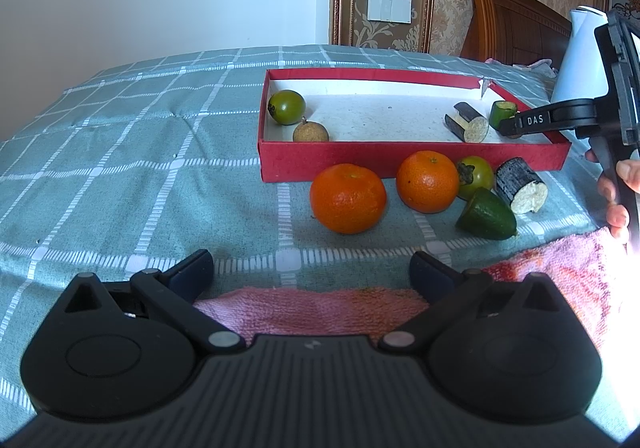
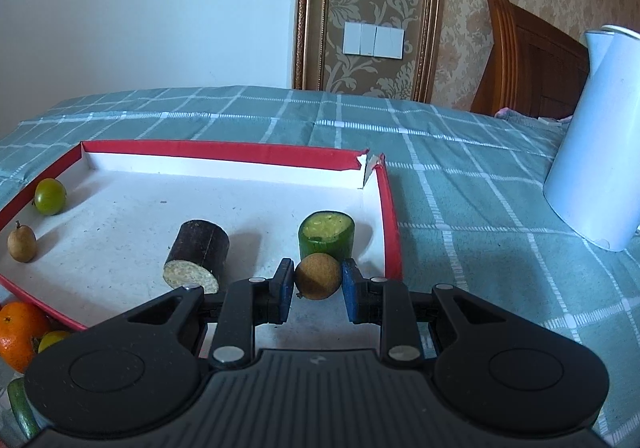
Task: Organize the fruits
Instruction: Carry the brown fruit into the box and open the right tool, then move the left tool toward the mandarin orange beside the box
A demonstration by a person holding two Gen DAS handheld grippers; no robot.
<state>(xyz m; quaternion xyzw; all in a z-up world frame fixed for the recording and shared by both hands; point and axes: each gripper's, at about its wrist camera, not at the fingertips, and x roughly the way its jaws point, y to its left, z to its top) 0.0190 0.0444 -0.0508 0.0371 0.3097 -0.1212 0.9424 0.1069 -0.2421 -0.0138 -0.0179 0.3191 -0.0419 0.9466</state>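
Count so far: two oranges (image 1: 348, 198) (image 1: 427, 181), two longans (image 1: 311, 131) (image 2: 319, 276), two dark cane chunks (image 1: 467, 123) (image 1: 521, 185), two green cut pieces (image 1: 486, 214) (image 2: 326, 234), two green round fruits (image 1: 286, 107) (image 1: 476, 177), one red box (image 1: 400, 158).

We see the bed (image 1: 160, 120) carrying a red tray (image 1: 400, 158), two oranges (image 1: 348, 198), a kettle (image 2: 600, 152) and a pink towel (image 1: 320, 308).

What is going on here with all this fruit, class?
A person is sorting fruit into a red box on a bed. The right gripper is shut on a brown longan over the box's right end, beside a cut green piece. The left gripper is open and empty. Two tangerines and other pieces lie outside the box.
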